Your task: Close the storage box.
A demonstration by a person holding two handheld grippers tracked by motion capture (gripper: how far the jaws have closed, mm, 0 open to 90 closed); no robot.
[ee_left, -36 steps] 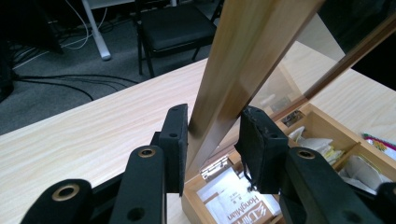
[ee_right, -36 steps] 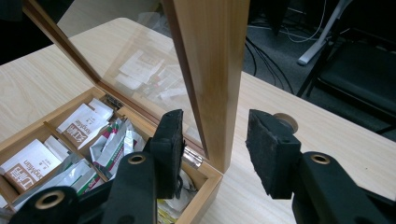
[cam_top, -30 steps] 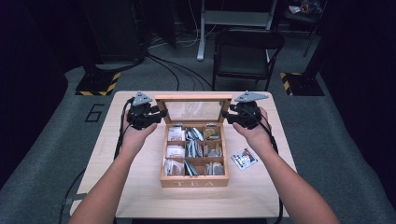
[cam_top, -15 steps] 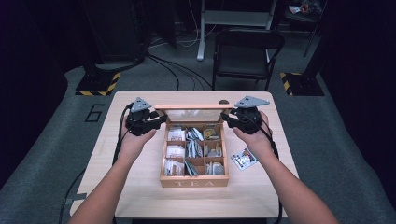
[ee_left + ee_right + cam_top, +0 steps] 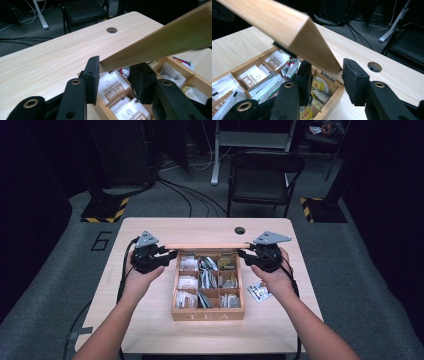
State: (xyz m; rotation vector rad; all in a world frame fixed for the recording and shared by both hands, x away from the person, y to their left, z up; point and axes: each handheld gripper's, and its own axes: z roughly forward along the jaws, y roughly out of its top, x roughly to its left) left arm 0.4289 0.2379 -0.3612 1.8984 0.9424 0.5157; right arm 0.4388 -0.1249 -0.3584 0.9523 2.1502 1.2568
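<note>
Tea box mid-bench | lid raised at 12 o'clock, long axis 9-to-3 | left gripper jaws straddle its 9 o'clock end, right gripper its 3 o'clock end (gaps visible, neither clamped) | both hands equally near.

The hinged pale wooden lid looks smooth and matt; the light wood-grain worktop likewise; the white paper tea sachets look slightly glossy.
</note>
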